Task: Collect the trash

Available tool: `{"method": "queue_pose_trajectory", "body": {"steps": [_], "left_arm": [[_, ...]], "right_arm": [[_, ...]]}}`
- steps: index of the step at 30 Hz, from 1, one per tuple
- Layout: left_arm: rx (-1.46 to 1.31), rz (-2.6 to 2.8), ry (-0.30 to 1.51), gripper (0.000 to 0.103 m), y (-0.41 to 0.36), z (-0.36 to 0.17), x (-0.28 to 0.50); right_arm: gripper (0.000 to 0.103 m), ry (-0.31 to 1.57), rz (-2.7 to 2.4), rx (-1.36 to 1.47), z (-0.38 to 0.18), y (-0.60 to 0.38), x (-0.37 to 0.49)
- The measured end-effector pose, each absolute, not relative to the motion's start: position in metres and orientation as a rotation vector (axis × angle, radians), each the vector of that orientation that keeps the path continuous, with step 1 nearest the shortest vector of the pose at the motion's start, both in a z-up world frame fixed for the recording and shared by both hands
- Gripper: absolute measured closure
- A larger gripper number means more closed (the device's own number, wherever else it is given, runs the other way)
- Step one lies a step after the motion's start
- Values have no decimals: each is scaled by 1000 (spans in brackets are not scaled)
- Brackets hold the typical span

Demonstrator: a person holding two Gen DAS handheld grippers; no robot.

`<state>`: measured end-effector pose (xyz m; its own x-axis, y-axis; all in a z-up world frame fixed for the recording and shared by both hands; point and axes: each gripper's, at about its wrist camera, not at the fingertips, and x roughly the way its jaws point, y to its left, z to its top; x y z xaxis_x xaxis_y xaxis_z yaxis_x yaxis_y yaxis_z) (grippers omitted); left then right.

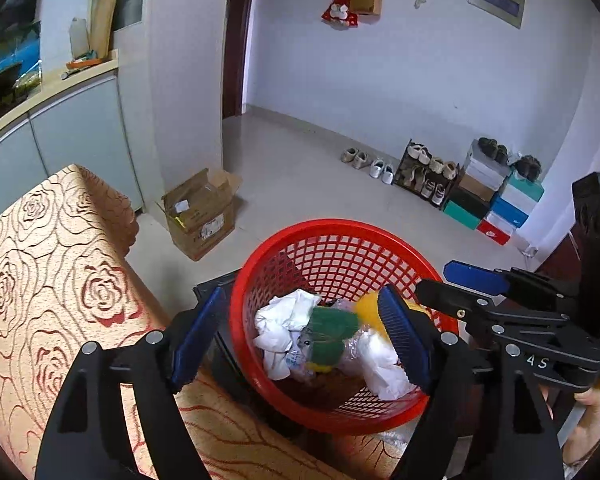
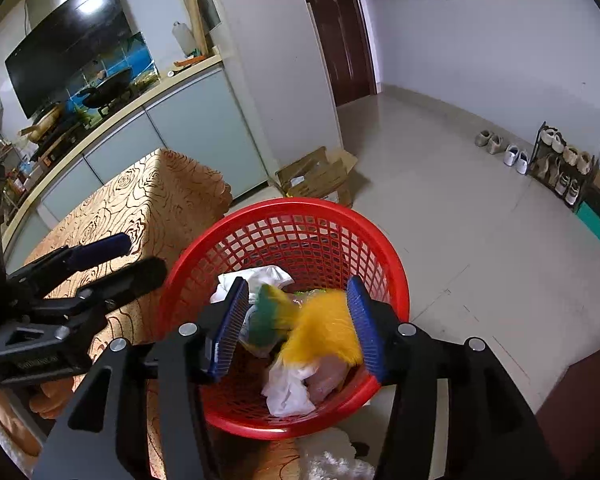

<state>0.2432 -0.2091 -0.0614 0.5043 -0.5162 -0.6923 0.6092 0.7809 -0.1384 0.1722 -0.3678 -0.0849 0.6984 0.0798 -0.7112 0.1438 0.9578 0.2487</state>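
A red mesh basket [image 1: 332, 240] stands beside the table; it also shows in the right wrist view [image 2: 300, 212]. Inside lie crumpled white tissues [image 1: 284, 320], clear plastic and a green-and-yellow sponge [image 1: 330, 330]. A second yellow sponge [image 2: 324, 332] is blurred between my right gripper's fingers, free of the pads, over the basket. My right gripper [image 2: 300, 324] is open above the basket. My left gripper [image 1: 300, 340] is open and empty, straddling the basket's near rim. The right gripper also shows from the side in the left wrist view [image 1: 452, 284].
A table with a gold rose-pattern cloth [image 1: 40, 280] is on the left. A cardboard box [image 1: 200, 212] sits on the tiled floor. Shoes, a shoe rack [image 1: 428, 176] and stacked shoeboxes [image 1: 496, 200] line the far wall. A kitchen counter [image 2: 140, 108] runs at the left.
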Motion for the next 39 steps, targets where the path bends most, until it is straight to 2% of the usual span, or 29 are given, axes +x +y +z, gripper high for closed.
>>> {"method": "queue_pose_trajectory", "body": {"steps": [5,9,13,16,21,39], "left_arm": [[142,-621,731,24,-191,-46,229],[179,-542,659,21,-177,-30,207],[210,-428,583,15,-160,-11,182],[214,-338,541,11,-145,2,163],[255,-204,496,10,-125,11,132],[97,-149,508,7,-74,1,51]], "right_arm": [[52,769,-57,287,-76,-363,160],[32,733,-96,267,-65,-351,141],[17,679,-130,250,-49,-337,122],[11,621,-144,226,-34,-322,103],[7,564,-152,173,-19,-294,78],[7,562,-117,139,-19,-248,12]]}}
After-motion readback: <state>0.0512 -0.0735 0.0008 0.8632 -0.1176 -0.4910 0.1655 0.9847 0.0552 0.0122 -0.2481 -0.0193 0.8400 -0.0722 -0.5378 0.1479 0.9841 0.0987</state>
